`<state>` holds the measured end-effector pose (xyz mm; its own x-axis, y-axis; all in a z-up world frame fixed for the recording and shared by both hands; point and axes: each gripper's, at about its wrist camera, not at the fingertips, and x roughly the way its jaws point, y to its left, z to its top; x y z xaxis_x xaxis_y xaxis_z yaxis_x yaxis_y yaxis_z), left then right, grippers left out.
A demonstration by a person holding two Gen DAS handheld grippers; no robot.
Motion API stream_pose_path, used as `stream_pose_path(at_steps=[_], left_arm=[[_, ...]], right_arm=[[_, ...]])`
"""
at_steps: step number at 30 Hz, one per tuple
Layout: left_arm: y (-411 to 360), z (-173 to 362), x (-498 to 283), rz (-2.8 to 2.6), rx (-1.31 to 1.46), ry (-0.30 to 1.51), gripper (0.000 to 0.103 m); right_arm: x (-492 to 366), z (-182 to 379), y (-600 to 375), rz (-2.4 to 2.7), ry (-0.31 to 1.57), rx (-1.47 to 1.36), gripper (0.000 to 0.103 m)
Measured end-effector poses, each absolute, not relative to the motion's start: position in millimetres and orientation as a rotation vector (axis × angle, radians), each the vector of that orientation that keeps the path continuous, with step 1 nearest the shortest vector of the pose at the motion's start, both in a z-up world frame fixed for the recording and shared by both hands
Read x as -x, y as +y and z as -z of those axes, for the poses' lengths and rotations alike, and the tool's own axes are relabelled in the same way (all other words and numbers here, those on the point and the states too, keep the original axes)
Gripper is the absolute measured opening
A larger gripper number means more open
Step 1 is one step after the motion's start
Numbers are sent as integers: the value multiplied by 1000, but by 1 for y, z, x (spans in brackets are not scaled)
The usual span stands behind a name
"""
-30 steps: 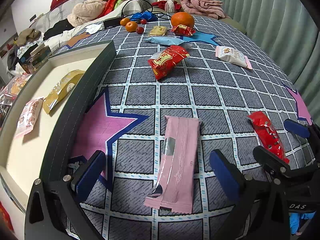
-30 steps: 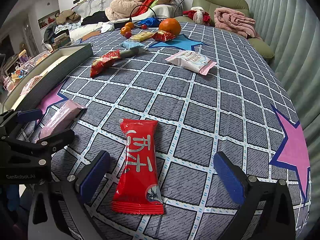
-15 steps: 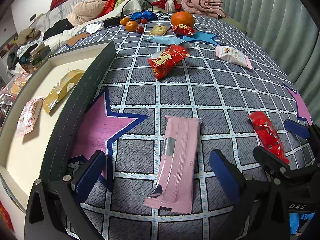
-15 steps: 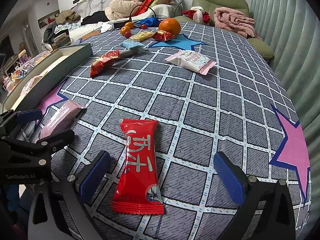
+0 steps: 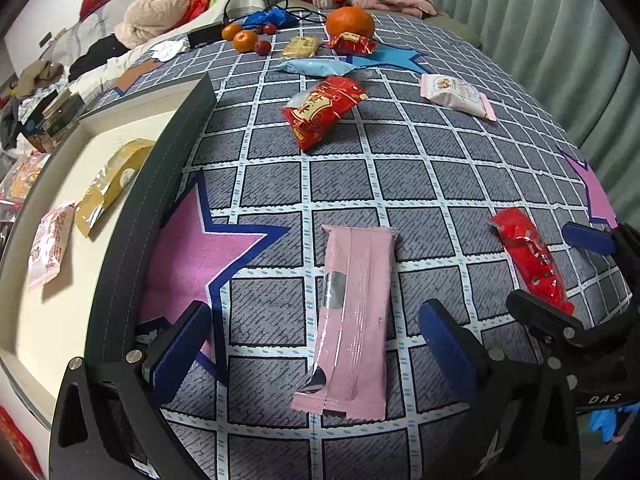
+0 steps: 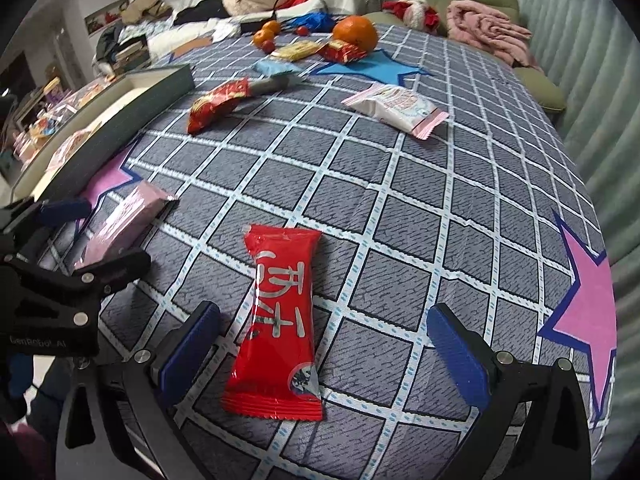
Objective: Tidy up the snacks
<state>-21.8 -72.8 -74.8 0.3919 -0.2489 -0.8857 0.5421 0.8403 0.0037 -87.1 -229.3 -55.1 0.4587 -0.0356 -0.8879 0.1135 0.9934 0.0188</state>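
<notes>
Snacks lie between both my claws: the pink packet [image 5: 352,316] sits lengthwise between the spread, empty fingers of my left claw [image 5: 316,344], and the red packet [image 6: 280,320] likewise inside my wide-open right claw [image 6: 324,344], each lined up, I judge, so closing would pinch it across its narrow width. Out to the left of my left claw the tray [image 5: 132,216] already holds two packets, likely where these go; farther ahead lie another red bag [image 5: 320,112], a white-and-pink pouch [image 5: 456,94] and an orange [image 5: 350,20].

Pink pkt [image 5: 354,320], red pkt [image 6: 280,320] (grey-checked cloth [image 6: 400,200]).
</notes>
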Motion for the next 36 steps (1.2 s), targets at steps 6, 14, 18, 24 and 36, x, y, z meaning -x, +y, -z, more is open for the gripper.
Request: stream_pose_path(at_steps=[6, 14, 18, 24, 36], left_arm=[[-77, 74, 19, 530, -339, 1089, 103], [-94, 63, 29, 610, -382, 1098, 50], [-98, 59, 38, 634, -381, 1088, 26], [-85, 45, 39, 647, -323, 1057, 26], [-26, -13, 6, 602, -179, 931, 26]], right_arm=[[77, 56, -232, 80, 1163, -80, 103], [65, 47, -229, 66, 1178, -50, 37], [65, 46, -231, 36, 1179, -104, 23], [71, 33, -236, -1, 1148, -216, 23], [35, -9, -202, -91, 1079, -238, 23]])
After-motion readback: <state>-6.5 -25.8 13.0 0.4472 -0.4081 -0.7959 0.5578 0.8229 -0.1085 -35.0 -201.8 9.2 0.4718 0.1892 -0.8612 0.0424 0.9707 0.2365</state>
